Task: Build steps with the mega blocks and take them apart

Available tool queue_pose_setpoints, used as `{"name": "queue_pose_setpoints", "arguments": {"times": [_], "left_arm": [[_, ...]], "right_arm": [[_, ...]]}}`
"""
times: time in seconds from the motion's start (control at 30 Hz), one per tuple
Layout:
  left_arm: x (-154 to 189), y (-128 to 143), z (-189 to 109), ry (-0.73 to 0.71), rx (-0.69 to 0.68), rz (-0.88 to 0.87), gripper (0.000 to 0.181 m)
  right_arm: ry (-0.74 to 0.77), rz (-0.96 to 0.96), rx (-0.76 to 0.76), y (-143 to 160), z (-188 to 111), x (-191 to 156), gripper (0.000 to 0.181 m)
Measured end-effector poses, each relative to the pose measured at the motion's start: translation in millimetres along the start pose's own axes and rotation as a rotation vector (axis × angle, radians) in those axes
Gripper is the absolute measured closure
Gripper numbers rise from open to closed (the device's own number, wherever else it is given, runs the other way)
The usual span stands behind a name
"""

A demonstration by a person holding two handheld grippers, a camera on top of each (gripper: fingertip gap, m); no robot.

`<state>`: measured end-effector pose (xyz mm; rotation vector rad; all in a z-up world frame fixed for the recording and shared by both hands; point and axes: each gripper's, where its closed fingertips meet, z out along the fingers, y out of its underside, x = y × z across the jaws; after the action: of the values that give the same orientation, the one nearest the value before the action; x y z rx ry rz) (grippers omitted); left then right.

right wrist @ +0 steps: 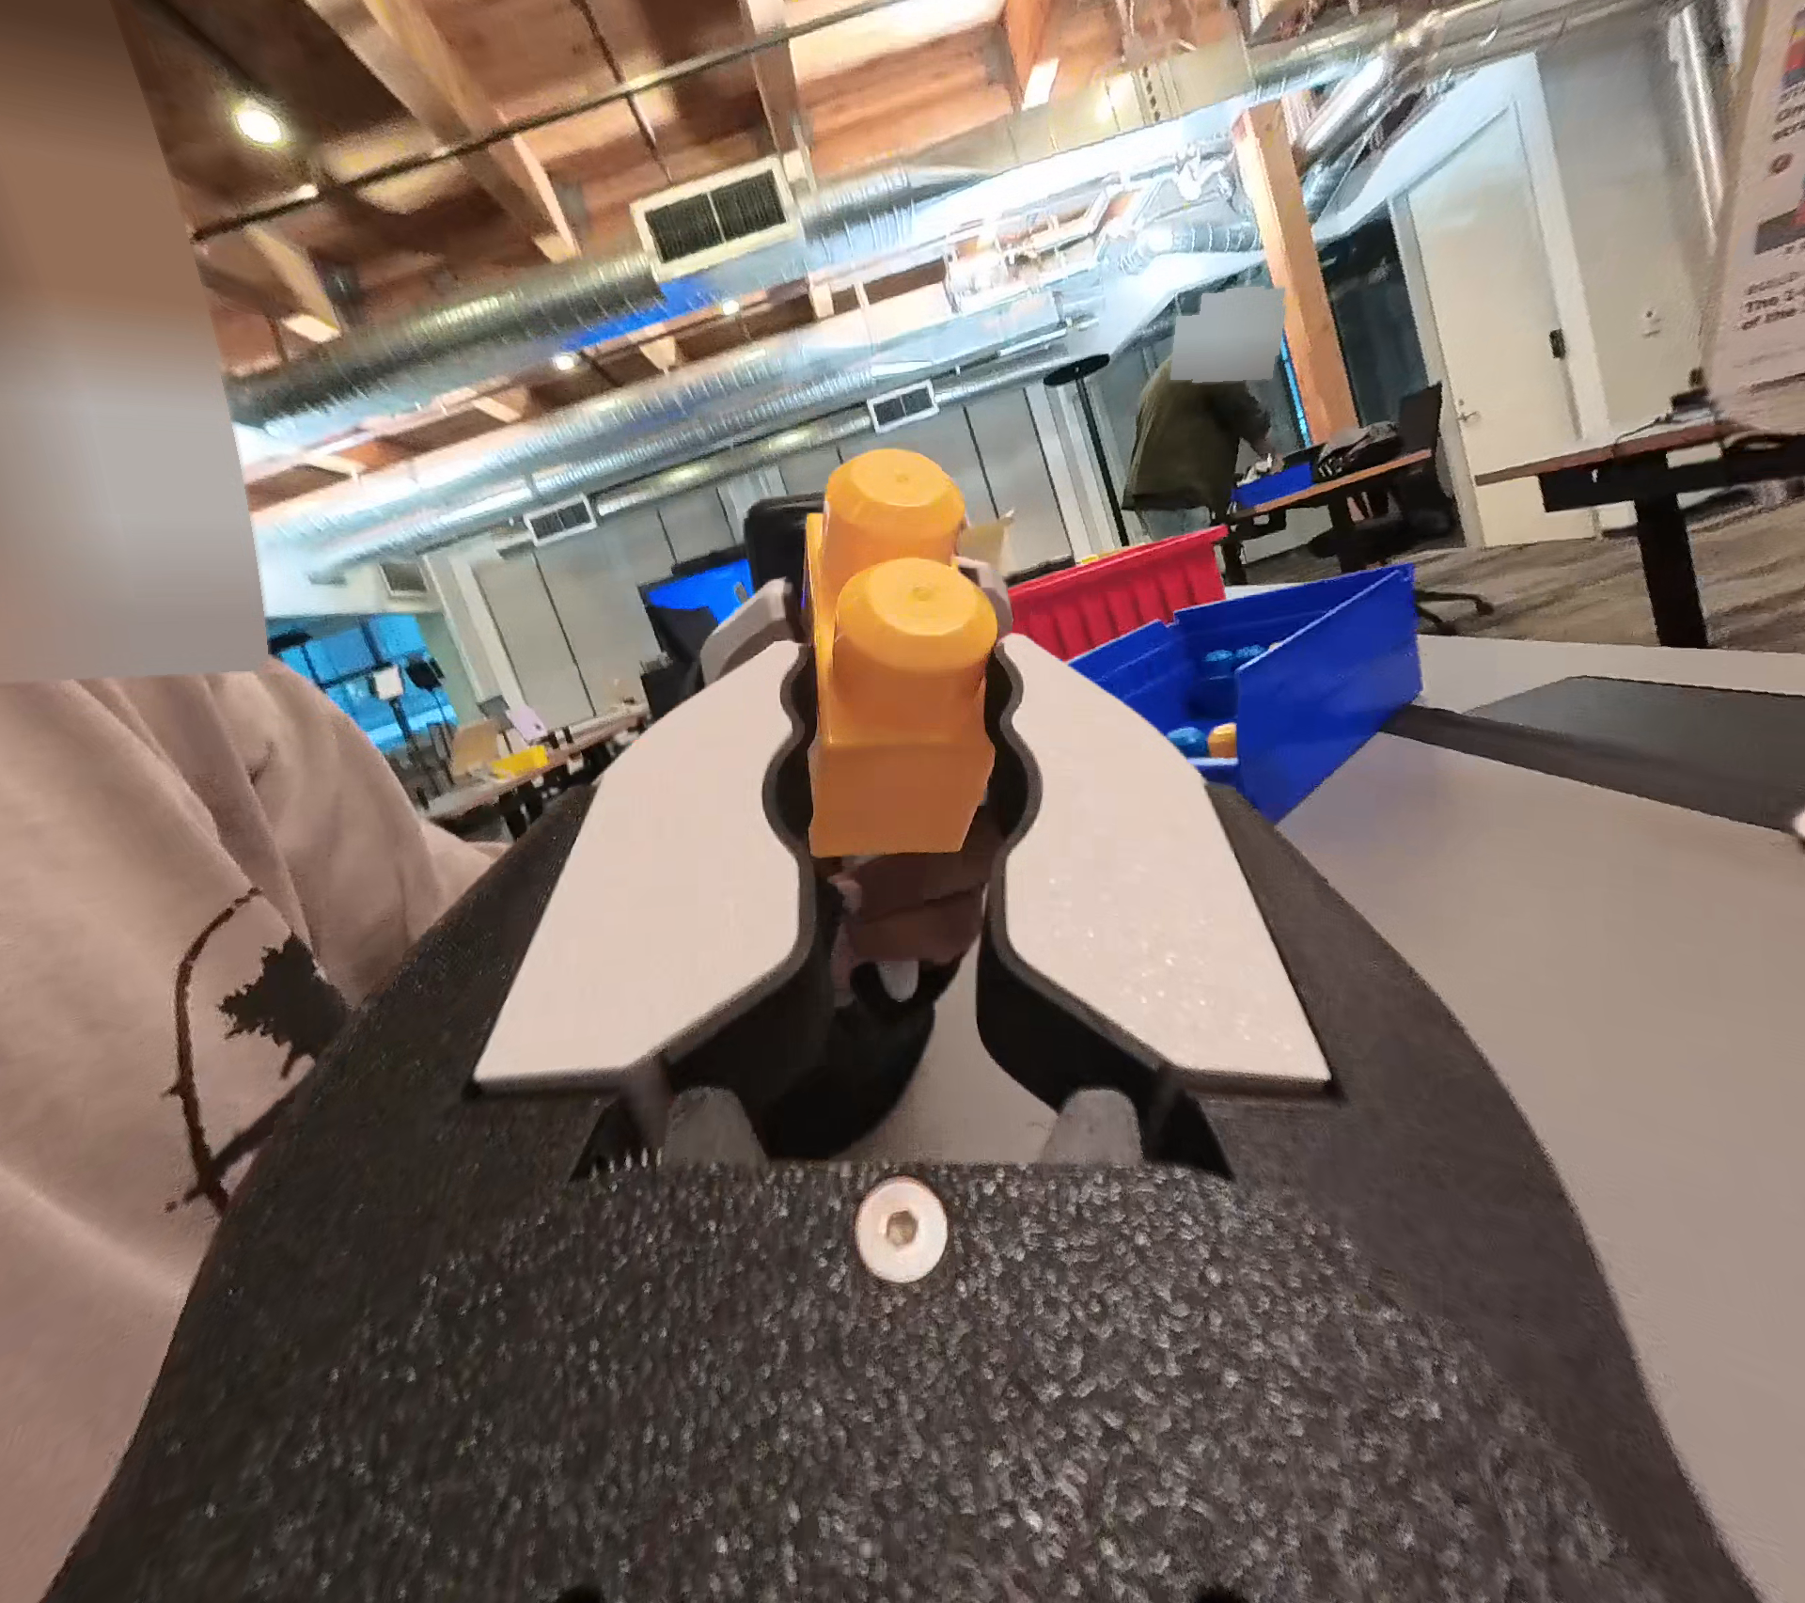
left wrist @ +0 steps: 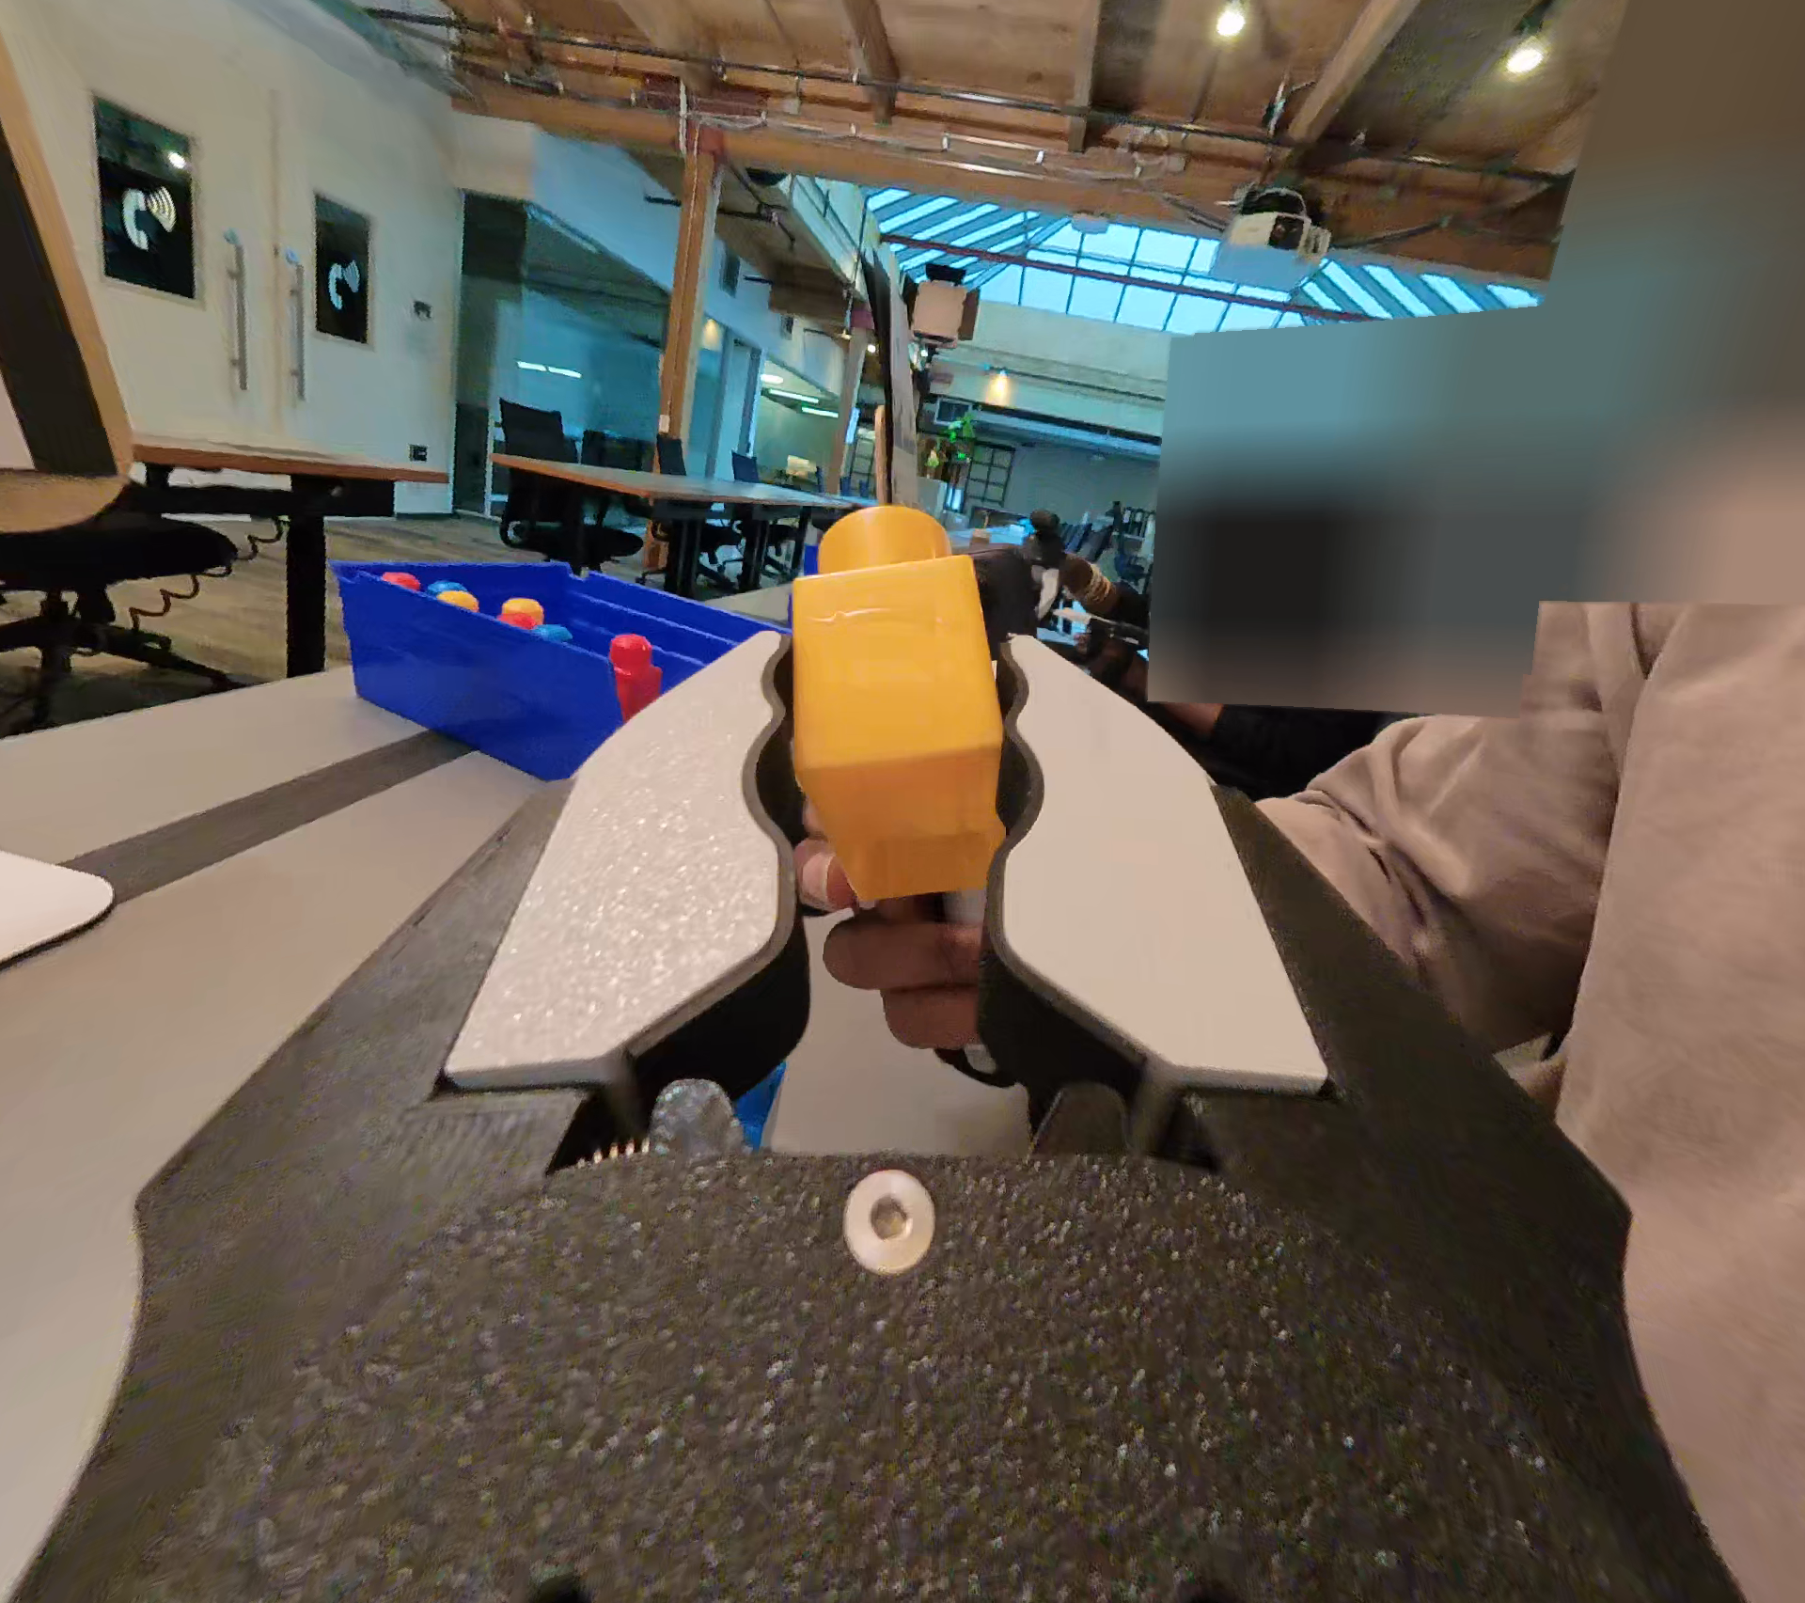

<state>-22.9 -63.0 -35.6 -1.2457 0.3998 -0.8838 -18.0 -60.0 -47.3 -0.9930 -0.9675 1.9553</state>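
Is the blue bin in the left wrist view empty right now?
No: the blue bin holds several red, blue and yellow blocks, their studs showing above its wall.

each camera sits on the back of its own tool, looking forward along the two fingers and tilted up, so ceiling beams fill the top of both views. the left wrist view looks low across the grey tabletop toward the blue bin, very near its left tool. the right wrist view faces the opposite way, just as near its right tool. both views share the yellow block, seen from opposite sides, the blue bin, and the tabletop.
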Motion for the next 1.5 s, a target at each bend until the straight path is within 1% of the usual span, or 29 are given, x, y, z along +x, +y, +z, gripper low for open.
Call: {"name": "queue_pose_setpoints", "arguments": {"times": [0.03, 0.1, 0.17, 0.23, 0.27, 0.33, 0.37, 0.47, 0.53, 0.7, 0.73, 0.77, 0.8, 0.83, 0.87, 0.93, 1.03, 1.07, 1.1, 1.27, 1.43, 1.5], "left_arm": [[0.2, 0.3, -0.7, 0.004, -0.013, -0.008, 0.143], [1.0, 2.0, -3.7, 0.011, -0.051, -0.001, 0.143], [0.4, 2.7, -6.5, 0.016, -0.078, 0.0, 0.143], [-3.0, 2.9, -11.4, 0.018, -0.107, 0.01, 0.143], [-5.5, 5.7, -14.3, 0.013, -0.141, 0.032, 0.143], [-12.2, 12.1, -20.5, -0.008, -0.205, 0.081, 0.144], [-14.9, 14.6, -23.5, -0.013, -0.227, 0.087, 0.144], [-20.7, 23.1, -29.8, -0.015, -0.283, 0.087, 0.144], [-22.2, 31.6, -32.3, -0.008, -0.329, 0.087, 0.143], [-24.6, 49.6, -34.3, 0.004, -0.408, 0.07, 0.144], [-24.9, 53.3, -34.5, 0.005, -0.424, 0.068, 0.143], [-24.8, 56.6, -34.5, 0.007, -0.439, 0.067, 0.144], [-24.9, 58.8, -34.5, 0.007, -0.446, 0.064, 0.144], [-25.7, 60.0, -34.3, 0.003, -0.447, 0.059, 0.144], [-26.3, 61.0, -34.2, -0.002, -0.447, 0.053, 0.144], [-26.8, 62.2, -33.9, -0.004, -0.446, 0.047, 0.144], [-22.7, 60.9, -30.1, 0.015, -0.427, 0.033, 0.144], [-21.4, 60.8, -28.8, 0.02, -0.423, 0.029, 0.144], [-20.1, 60.6, -27.3, 0.024, -0.418, 0.026, 0.144], [-14.3, 59.2, -22.1, 0.039, -0.39, -0.003, 0.144], [-12.5, 59.6, -20.3, 0.044, -0.391, -0.006, 0.144], [-12.9, 60.1, -21.1, 0.041, -0.392, -0.007, 0.144]], "right_arm": [[0.005, 0.003, 0.007, -0.4, 0.4, -0.1, 0.148], [-0.003, -0.039, -0.05, 4.2, 0.8, -0.8, 0.148], [-0.015, -0.103, -0.166, 8.4, -1.9, 0.2, 0.147], [0.012, -0.238, -0.296, 9.1, -12.8, 8.6, 0.139], [0.033, -0.312, -0.392, 13.5, -22.5, 16.6, 0.136], [0.113, -0.46, -0.65, 34.1, -51.9, 43.0, 0.128], [0.138, -0.486, -0.767, 46.2, -67.7, 53.9, 0.124], [0.186, -0.47, -0.996, 79.2, -102.0, 77.4, 0.116], [0.187, -0.488, -1.06, 93.5, -106.8, 84.0, 0.117], [0.16, -0.509, -1.185, 117.9, -101.9, 92.3, 0.12], [0.153, -0.506, -1.215, 123.5, -101.8, 93.7, 0.123], [0.151, -0.517, -1.25, 127.8, -103.4, 96.0, 0.138], [0.151, -0.535, -1.245, 128.5, -101.6, 97.4, 0.145], [0.15, -0.524, -1.231, 126.9, -99.9, 96.9, 0.145], [0.161, -0.504, -1.178, 120.3, -95.5, 96.6, 0.145], [0.164, -0.407, -0.934, 88.5, -74.7, 87.2, 0.145], [0.114, -0.194, -0.45, 18.8, -41.0, 60.1, 0.145], [0.093, -0.126, -0.329, 2.4, -35.3, 52.8, 0.145], [0.078, -0.085, -0.256, -5.6, -31.8, 47.7, 0.145], [-0.004, 0.018, -0.196, 6.5, -18.4, 29.1, 0.145], [-0.024, -0.001, -0.272, 27.8, -10.1, 21.6, 0.145], [-0.016, -0.014, -0.287, 30.7, -9.4, 21.7, 0.145]]}}
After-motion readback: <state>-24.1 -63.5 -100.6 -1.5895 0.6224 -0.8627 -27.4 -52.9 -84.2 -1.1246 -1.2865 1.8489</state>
